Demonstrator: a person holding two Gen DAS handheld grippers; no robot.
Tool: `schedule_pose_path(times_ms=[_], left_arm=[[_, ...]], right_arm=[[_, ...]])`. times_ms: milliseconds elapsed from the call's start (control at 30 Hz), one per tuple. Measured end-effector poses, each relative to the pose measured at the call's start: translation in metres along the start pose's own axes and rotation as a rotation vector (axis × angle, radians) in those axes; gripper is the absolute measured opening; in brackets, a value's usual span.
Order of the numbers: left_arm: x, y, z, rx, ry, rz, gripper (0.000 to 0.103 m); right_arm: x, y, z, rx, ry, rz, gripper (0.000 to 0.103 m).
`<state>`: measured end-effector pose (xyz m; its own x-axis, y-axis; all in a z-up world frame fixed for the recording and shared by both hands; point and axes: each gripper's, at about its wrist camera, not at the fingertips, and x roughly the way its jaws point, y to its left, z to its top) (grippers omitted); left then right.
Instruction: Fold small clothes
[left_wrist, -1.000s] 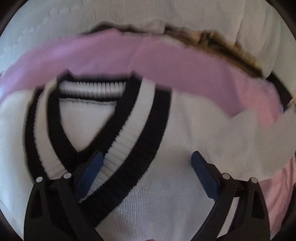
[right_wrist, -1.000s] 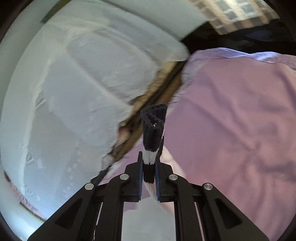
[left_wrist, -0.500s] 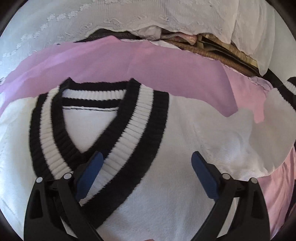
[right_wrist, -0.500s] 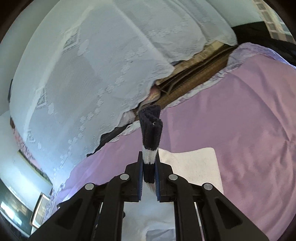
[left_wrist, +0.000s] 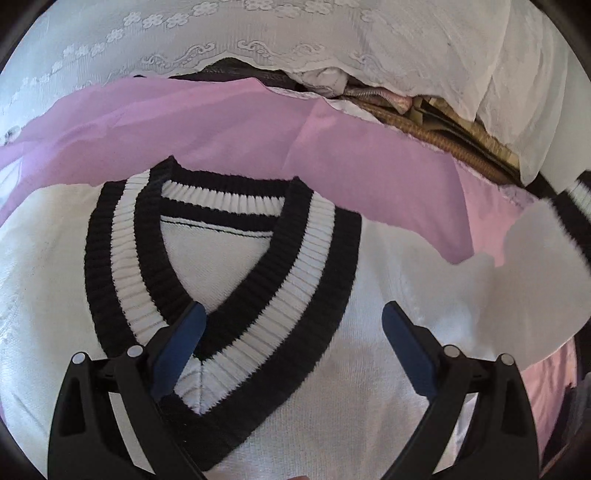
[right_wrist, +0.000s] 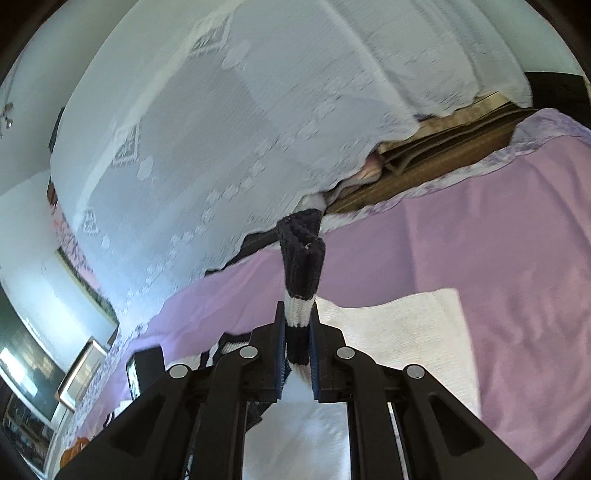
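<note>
Over a pink bedsheet, a sleeve fold in hand.
Left wrist view: the left gripper hovers tilted downward, jaws wide and empty, over the white knit sweater with black-and-white ribbed V-neck at lower centre. Right wrist view: the right gripper, nearly level, pinches the sweater's ribbed striped cuff; with nothing pinning the body, the pull could drag it askew.

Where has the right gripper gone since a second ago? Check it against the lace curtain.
Yes. The right gripper, shut on the cuff, swung sideways toward the sweater: the lace curtain fills more of its view.
</note>
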<state>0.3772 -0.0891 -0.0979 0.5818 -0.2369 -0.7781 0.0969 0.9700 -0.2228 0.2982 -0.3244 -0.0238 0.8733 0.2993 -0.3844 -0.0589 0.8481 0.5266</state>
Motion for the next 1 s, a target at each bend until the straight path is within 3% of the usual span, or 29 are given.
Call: schedule_pose_path(times_ms=[367, 433, 533, 667, 800, 1000], left_arm=[[-0.021, 0.048, 0.013, -0.068, 0.002, -0.005, 0.094], [-0.027, 0.062, 0.015, -0.071, -0.002, 0.028, 0.094], [-0.04, 0.094, 0.015, -0.089, -0.011, 0.126, 0.094], [-0.063, 0.146, 0.012, -0.152, -0.023, 0.174, 0.094], [-0.078, 0.187, 0.0, -0.214, -0.044, 0.183, 0.094], [-0.068, 0.205, -0.004, -0.257, -0.037, 0.183, 0.094]], right_arm=[[0.036, 0.103, -0.028, -0.123, 0.106, 0.089, 0.011], [0.045, 0.121, -0.034, -0.15, 0.121, 0.091, 0.011], [0.058, 0.135, -0.038, -0.155, 0.148, 0.091, 0.011], [0.081, 0.157, -0.051, -0.172, 0.205, 0.107, 0.011], [0.106, 0.172, -0.07, -0.197, 0.249, 0.089, 0.011], [0.135, 0.187, -0.1, -0.225, 0.307, 0.058, 0.011]])
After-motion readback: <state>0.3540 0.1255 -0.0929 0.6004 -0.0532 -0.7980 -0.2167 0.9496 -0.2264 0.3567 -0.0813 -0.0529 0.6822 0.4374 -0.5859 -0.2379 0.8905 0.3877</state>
